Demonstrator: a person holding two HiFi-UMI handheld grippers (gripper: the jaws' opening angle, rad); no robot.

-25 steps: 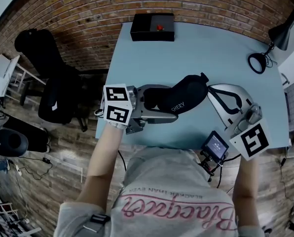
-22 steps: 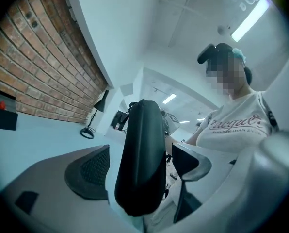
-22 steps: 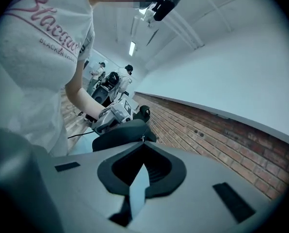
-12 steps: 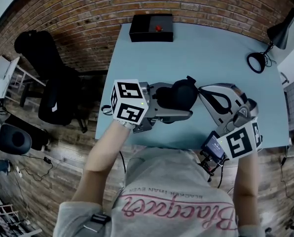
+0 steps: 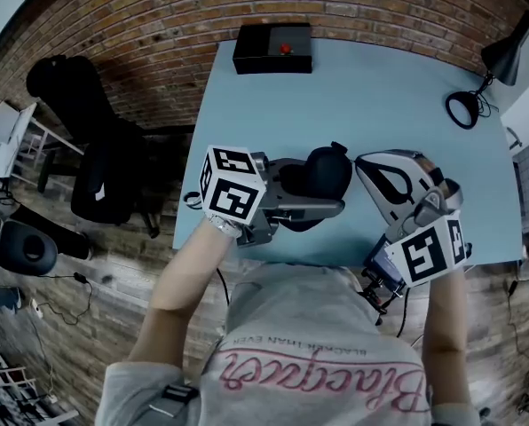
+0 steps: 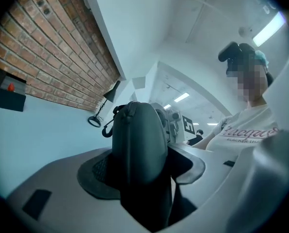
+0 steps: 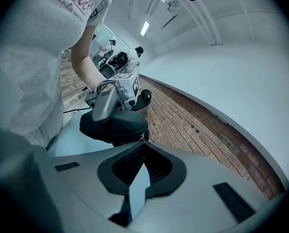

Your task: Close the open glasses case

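The black glasses case (image 5: pixel 328 169) is at the front of the light blue table (image 5: pixel 371 87). My left gripper (image 5: pixel 322 195) reaches in from the left, and its jaws are closing with the case between them. In the left gripper view the case (image 6: pixel 137 140) stands on edge and fills the gap, with both pads against its sides and a hook (image 6: pixel 108 127) hanging off its far end. My right gripper (image 5: pixel 364 169) points at the case from the right. In the right gripper view its jaws (image 7: pixel 139 171) leave a narrow gap with nothing in it, just short of the case (image 7: pixel 115 125).
A black box with a red button (image 5: pixel 273 50) sits at the table's far edge. A black desk lamp (image 5: pixel 504 56) with a ring base (image 5: pixel 464 112) stands at the far right corner. A black chair (image 5: pixel 87 149) is off the left edge, and the person's torso presses against the near edge.
The left jaws have closed in on the case, which now looks shorter and rounder than before. The right gripper has rolled and shifted left toward the case.
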